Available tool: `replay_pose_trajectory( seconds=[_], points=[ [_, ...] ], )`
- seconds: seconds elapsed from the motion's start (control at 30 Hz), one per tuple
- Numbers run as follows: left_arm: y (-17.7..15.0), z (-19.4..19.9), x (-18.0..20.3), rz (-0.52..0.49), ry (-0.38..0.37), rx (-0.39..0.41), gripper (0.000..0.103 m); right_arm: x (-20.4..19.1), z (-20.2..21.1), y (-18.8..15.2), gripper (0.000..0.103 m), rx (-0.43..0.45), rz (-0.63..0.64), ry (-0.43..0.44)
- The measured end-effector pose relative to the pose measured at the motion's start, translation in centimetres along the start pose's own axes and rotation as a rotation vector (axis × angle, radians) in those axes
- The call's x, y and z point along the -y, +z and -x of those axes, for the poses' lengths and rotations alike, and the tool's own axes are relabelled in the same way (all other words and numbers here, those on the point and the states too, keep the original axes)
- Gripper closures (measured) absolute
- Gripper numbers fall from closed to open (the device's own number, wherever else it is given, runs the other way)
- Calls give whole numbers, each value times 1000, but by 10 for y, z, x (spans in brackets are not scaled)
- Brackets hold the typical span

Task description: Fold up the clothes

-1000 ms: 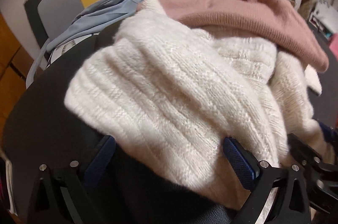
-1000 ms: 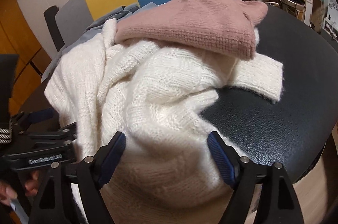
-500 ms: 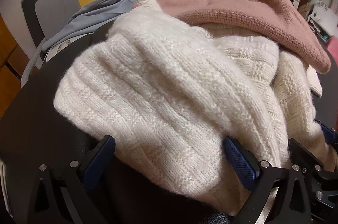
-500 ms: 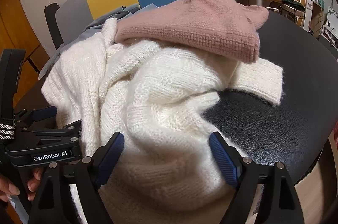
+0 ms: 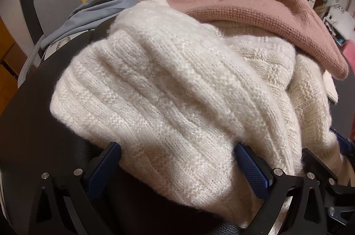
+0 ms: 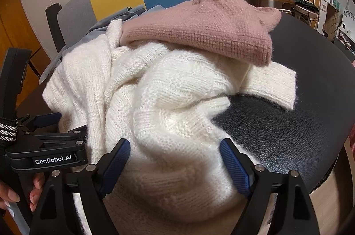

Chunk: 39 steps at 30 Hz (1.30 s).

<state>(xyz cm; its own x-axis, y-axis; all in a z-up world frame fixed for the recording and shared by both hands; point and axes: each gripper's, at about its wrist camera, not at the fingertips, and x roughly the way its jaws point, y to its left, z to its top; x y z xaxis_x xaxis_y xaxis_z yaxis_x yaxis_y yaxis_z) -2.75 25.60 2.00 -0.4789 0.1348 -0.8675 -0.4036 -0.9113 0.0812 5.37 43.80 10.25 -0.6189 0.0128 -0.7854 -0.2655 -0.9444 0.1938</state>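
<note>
Both hand-held grippers, left (image 5: 177, 165) and right (image 6: 175, 160), stand spread wide, clamping nothing; a rumpled cream knit sweater (image 6: 159, 101) bulges between each pair of fingers on the black tabletop (image 6: 288, 124); soft, bulky, stretchy, probably best pinched at its ribbed hem; beyond lies a pink knit sweater (image 6: 206, 26).

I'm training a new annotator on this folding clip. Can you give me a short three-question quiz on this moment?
1. True or false: the pink sweater lies on top of the white sweater.
2. The right gripper is: A) shut on the pink sweater, B) open, with white sweater between its fingers, C) out of view.
3. Fill in: in the right wrist view, a white sleeve end lies flat on the black ____.

Key: 1 true. 2 B. 3 table. The left gripper is open too.
</note>
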Motion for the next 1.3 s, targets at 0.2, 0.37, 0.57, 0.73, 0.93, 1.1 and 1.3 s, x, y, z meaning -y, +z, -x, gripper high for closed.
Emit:
replay_pose_trajectory(
  seconds=[0.2,0.37,0.57,0.73,0.93,1.1,1.3],
  points=[
    [-1,-1,-5,3,-3,9,0,-3,-4,4,17,-9,11,-8],
    [4,-4,-5,-36,-22,5,0,-4,-3,3,22,-19,30,-6],
    [7,4,10,-136,-85,11,17,11,-4,3,87,-1,-93,108],
    [10,11,22,-224,-138,20,80,44,-19,1,91,-50,-436,518],
    [26,62,-7,-142,-370,86,84,50,-3,19,92,-4,-660,957],
    [48,141,-47,-47,-486,233,85,23,51,64,92,120,-604,1160],
    [71,222,-87,19,-548,371,85,-48,122,125,92,236,-400,1343]
  ],
)
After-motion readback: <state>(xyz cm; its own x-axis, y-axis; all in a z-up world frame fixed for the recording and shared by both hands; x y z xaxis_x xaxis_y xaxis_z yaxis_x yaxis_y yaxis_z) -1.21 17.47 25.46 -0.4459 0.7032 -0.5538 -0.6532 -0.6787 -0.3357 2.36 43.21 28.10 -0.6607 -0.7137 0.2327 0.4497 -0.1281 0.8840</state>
